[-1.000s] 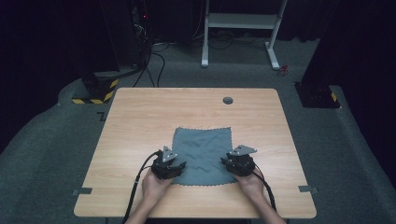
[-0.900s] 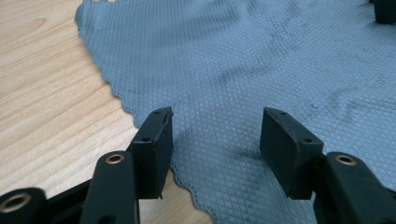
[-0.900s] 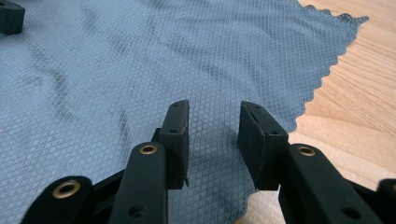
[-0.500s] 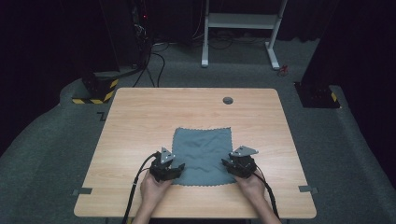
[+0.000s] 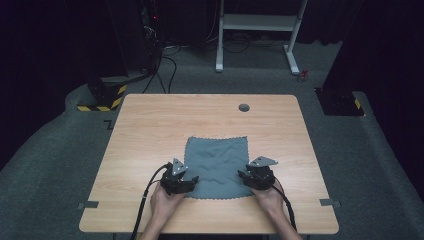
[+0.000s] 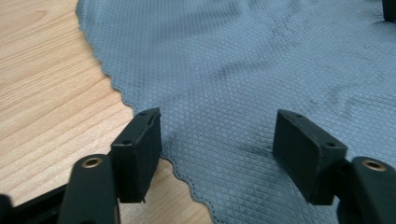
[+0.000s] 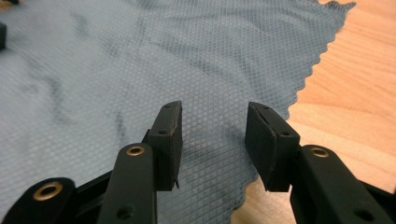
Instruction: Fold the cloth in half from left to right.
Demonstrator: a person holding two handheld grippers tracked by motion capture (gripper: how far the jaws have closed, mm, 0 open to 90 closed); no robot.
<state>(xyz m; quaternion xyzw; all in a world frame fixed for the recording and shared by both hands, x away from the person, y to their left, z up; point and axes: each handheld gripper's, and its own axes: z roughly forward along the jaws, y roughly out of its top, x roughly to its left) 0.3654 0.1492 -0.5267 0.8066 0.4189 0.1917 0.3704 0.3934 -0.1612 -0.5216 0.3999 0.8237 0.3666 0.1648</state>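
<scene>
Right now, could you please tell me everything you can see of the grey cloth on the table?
The grey cloth is a roughly square piece of thin fabric with a fine diamond weave and scalloped edges. It lies spread flat, slightly rippled, on the wooden table, nearer the person's side. The left tool and right tool stand over its two near corners; their jaws have just been opening, with cloth lying between them, unpinched.

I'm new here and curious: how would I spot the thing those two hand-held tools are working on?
On the light wooden table, look at its near half. There a grey-blue square cloth lies flat between the two black grippers; its zigzag-cut edges and fine diamond weave set it apart.
</scene>
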